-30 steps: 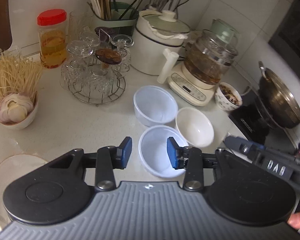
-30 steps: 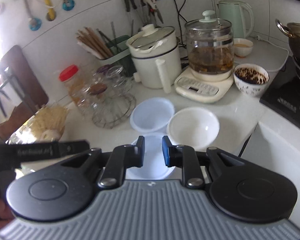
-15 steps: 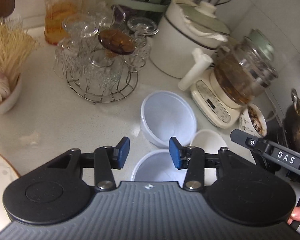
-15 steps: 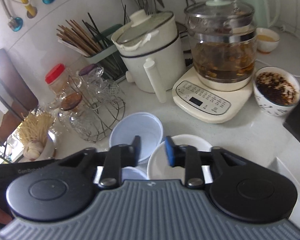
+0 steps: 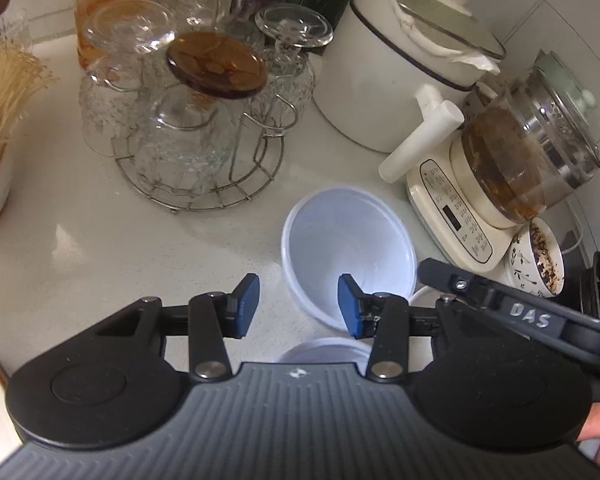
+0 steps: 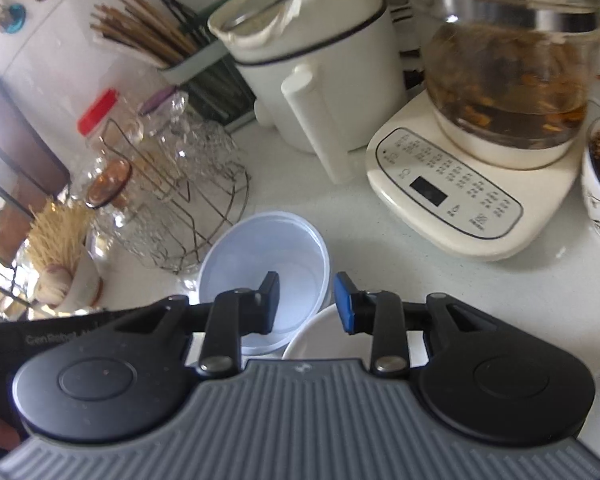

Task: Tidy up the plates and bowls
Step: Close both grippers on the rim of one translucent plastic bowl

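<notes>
Both tools agape at plastic bowl (image 5: 350, 240)

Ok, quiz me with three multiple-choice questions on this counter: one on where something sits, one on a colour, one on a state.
1. Where is the wire glass rack relative to the pale blue bowl in the left wrist view?
A. upper left B. lower right C. inside it

2. What colour are the left gripper pads?
A. red B. blue C. green

3. What is the right gripper doing?
A. clamping a bowl B. shut, empty C. open, holding nothing

Answers: 1 A, the rack stands up-left of the bowl. 2 B, both pads show blue. 3 C, its jaws stand apart with nothing gripped.
</notes>
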Available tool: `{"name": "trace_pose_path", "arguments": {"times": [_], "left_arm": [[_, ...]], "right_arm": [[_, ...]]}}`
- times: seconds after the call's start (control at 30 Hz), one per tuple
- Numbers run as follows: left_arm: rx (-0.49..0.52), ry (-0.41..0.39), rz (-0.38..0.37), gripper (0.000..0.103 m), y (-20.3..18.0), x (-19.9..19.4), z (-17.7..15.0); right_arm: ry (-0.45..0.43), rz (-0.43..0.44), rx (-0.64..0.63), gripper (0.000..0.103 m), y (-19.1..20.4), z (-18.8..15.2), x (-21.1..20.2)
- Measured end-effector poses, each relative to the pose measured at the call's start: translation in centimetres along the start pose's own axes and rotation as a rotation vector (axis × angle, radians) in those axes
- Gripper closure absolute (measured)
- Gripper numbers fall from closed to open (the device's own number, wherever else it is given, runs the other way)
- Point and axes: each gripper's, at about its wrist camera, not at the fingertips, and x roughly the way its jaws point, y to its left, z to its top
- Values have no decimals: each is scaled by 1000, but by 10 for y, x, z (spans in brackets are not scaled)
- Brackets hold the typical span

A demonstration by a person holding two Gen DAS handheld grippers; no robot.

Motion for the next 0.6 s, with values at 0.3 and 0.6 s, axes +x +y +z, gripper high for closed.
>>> {"name": "trace_pose_path", "arguments": {"times": [0.3,0.6], "left_arm": [[-7,24,-1,68,3,22,11],[-42,43,3,88,9,37,16]], "right_arm": [[47,-2,-23,70,-5,10,26],[92,-23,-71,81,2,13,42]]}}
